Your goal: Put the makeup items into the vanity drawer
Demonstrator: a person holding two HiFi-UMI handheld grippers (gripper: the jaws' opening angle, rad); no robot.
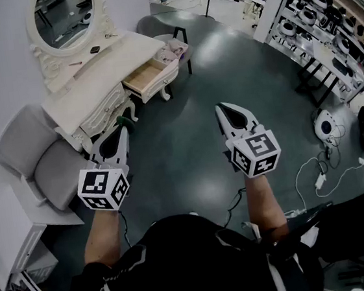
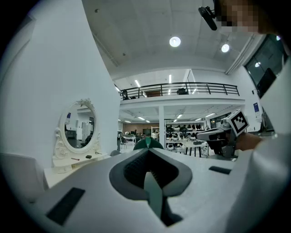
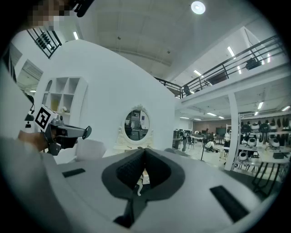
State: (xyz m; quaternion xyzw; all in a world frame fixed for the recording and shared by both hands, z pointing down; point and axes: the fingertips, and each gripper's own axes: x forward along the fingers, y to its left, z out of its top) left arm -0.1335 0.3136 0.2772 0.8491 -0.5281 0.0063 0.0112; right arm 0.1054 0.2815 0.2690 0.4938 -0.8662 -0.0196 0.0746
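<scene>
One drawer (image 1: 149, 80) of the vanity (image 1: 112, 63) stands pulled open, pale wood inside.

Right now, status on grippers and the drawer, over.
Left gripper shut on small green item; right gripper shut, empty. Vanity drawer open, well ahead of both. Stool close beside the drawer.

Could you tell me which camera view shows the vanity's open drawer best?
The head view: the open drawer shows from above, wooden inside visible. In the gripper views the mirror shows, but the drawer cannot be made out.
</scene>
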